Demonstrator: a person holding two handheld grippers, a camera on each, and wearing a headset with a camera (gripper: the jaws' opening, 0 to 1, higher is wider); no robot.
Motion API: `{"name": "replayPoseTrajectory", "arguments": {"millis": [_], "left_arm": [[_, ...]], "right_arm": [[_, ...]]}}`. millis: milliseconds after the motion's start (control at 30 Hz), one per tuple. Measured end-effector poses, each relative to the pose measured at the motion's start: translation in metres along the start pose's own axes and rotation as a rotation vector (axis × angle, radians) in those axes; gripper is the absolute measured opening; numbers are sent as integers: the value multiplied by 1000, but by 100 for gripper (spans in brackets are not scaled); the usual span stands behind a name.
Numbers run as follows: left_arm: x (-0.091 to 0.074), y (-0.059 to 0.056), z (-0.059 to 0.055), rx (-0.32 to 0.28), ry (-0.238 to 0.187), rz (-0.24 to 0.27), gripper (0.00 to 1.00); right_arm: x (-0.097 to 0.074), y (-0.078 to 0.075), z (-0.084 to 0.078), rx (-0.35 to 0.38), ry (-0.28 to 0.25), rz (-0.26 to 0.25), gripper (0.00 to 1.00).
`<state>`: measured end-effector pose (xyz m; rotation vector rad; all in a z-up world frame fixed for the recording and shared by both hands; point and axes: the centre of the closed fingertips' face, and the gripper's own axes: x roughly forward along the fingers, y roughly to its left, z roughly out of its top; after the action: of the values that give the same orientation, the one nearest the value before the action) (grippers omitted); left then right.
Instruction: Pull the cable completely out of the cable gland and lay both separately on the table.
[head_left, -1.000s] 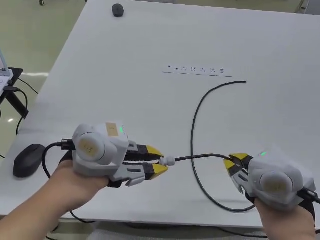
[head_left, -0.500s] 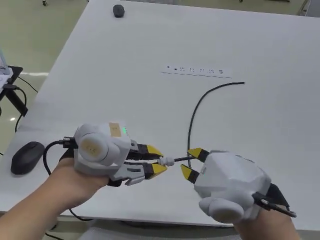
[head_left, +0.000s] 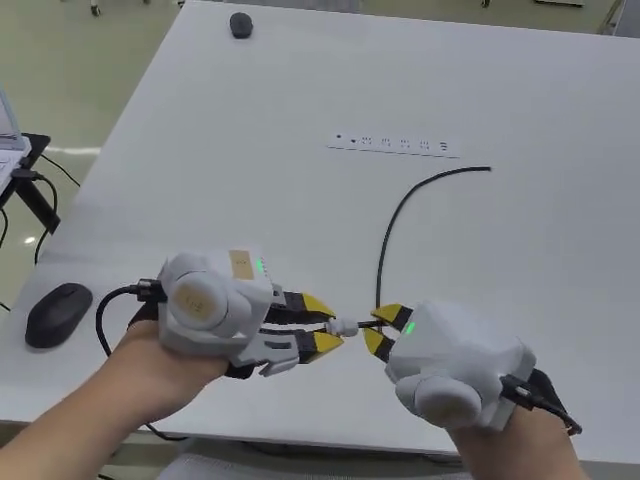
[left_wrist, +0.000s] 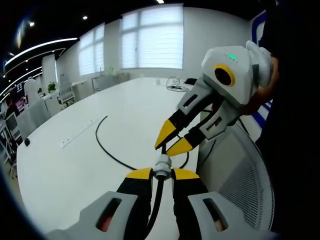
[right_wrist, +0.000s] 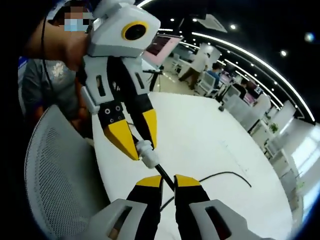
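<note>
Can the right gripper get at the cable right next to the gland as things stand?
Probably yes. The right gripper straddles the cable just beside the cable gland, which the left gripper holds. Nothing lies between them. Whether its jaws have clamped is unclear.

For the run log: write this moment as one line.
left gripper: shut on cable gland | right gripper: astride cable beside gland, clamp unclear | cable: in gland, trailing on table

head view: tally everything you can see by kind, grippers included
grippers: 2, left gripper and right gripper
black cable: 1
white cable gland: 1
white power strip: 1
dark mouse-shaped objects: 2
total: 7
</note>
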<state>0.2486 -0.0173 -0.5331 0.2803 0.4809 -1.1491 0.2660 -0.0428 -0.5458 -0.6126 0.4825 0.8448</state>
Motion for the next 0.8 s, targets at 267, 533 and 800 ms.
{"name": "replayPoseTrajectory", "arguments": {"millis": [267, 533, 800], "left_arm": [[1, 3, 5, 18, -8, 15, 15], [9, 4, 5, 18, 1, 17, 15], [14, 5, 8, 11, 1, 29, 15]], "right_arm": [[-3, -15, -15, 184, -17, -23, 3], [-3, -28, -39, 326, -42, -41, 3], [-3, -45, -62, 457, -48, -58, 3]]}}
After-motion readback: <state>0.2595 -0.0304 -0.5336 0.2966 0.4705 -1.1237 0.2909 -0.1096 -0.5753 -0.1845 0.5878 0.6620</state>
